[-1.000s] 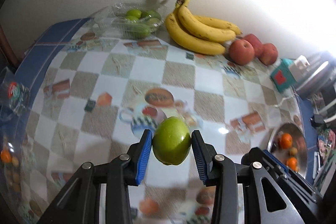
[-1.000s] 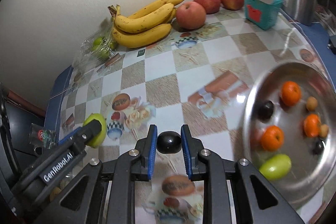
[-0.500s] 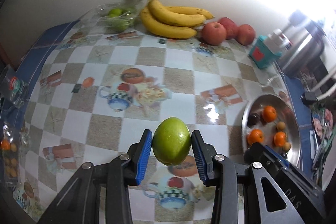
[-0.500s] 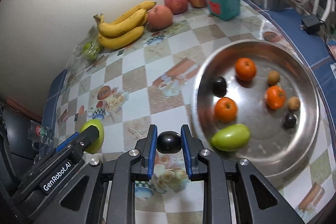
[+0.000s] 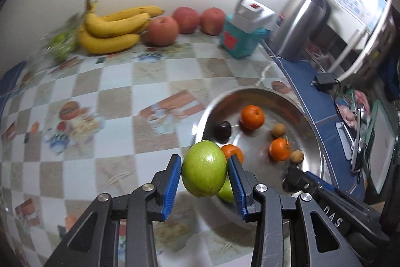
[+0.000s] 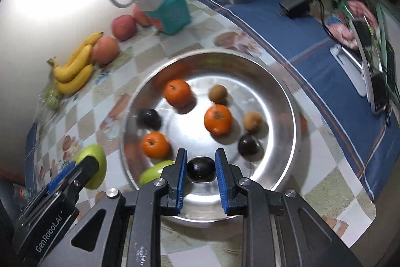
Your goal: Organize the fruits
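Note:
My left gripper (image 5: 203,173) is shut on a green apple (image 5: 204,171) and holds it above the near-left rim of a round metal tray (image 5: 313,142). My right gripper (image 6: 200,169) is shut on a dark plum (image 6: 201,169) over the near part of the tray (image 6: 287,104). The tray holds three oranges (image 6: 218,119), dark plums (image 6: 248,145), small brown fruits (image 6: 252,120) and another green apple (image 6: 153,170). The left gripper with its apple (image 6: 93,168) shows at the left of the right wrist view.
Bananas (image 5: 112,29), red apples (image 5: 162,30) and a bag of green fruits (image 5: 61,44) lie along the wall. A teal box with a lamp (image 5: 241,39) and a steel kettle (image 5: 300,21) stand at the back right. The table edge runs to the right.
Both grippers have moved right across the table with their fruit, from the checkered cloth to over the metal tray. The tray now fills the right wrist view.

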### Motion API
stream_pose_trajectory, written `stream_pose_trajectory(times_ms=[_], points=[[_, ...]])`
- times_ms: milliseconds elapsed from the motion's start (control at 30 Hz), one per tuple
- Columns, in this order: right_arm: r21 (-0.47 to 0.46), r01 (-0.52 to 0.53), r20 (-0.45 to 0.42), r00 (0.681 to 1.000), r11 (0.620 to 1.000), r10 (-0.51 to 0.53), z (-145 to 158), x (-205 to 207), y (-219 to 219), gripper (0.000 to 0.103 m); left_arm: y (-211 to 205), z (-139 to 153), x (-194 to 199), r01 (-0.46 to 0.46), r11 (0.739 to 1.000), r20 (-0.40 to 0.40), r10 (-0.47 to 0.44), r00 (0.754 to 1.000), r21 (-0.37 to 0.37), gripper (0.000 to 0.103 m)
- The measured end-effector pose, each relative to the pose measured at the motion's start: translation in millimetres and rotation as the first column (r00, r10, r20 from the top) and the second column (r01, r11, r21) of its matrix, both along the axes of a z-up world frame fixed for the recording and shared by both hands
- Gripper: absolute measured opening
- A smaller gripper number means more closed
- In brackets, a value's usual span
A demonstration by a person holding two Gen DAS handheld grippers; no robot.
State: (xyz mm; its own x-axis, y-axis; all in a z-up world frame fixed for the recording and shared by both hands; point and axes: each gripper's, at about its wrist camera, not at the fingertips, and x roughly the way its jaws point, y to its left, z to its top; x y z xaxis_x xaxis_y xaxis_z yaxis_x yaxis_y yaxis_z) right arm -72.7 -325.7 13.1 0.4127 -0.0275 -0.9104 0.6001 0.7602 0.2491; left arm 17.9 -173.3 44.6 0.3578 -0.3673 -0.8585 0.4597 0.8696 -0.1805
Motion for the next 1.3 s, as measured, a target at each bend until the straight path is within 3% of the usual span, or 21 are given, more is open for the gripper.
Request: stream_pose_trajectory(times_ms=[500, 800, 933, 1033, 1100, 1167, 1200, 1300], points=[[0.050, 0.009, -0.094, 0.996, 0.999, -0.005, -32, 4, -9, 0.024, -19, -29, 8, 0.030, 0.999, -0.067, -0.033, 0.997, -0.045, 0.041], [0.054, 0.019, -0.100, 0.995, 0.998, -0.014, -35, 3, -11, 0.026, -16, -27, 9, 0.021, 0.997, -0.087, -0.027, 0.996, -0.074, 0.044], [0.053, 0.014, -0.096, 0.995, 0.998, -0.009, -33, 3, -11, 0.037, -11, -24, 10, 0.006, 0.996, -0.098, -0.014, 0.995, -0.084, 0.052], [0.044, 0.013, -0.083, 0.997, 0.999, -0.010, -29, 4, -10, 0.037, -4, -20, 11, -0.015, 0.996, -0.095, 0.007, 0.995, -0.086, 0.057], [0.037, 0.009, -0.071, 0.997, 0.999, -0.006, -25, 3, -9, 0.047, 4, -19, 12, -0.047, 0.996, -0.092, 0.040, 0.995, -0.078, 0.071], [0.040, -0.006, -0.062, 0.998, 0.999, 0.008, -23, 3, -6, 0.075, 15, -22, 14, -0.114, 0.992, -0.102, 0.108, 0.989, -0.050, 0.089], [0.040, -0.020, -0.056, 0.998, 0.999, 0.023, -22, 4, -3, 0.076, 24, -26, 17, -0.162, 0.986, -0.110, 0.158, 0.981, -0.031, 0.094], [0.024, -0.061, -0.053, 0.997, 0.998, 0.062, -20, 6, 7, 0.078, 44, -37, 21, -0.247, 0.969, -0.131, 0.247, 0.960, 0.014, 0.095]])
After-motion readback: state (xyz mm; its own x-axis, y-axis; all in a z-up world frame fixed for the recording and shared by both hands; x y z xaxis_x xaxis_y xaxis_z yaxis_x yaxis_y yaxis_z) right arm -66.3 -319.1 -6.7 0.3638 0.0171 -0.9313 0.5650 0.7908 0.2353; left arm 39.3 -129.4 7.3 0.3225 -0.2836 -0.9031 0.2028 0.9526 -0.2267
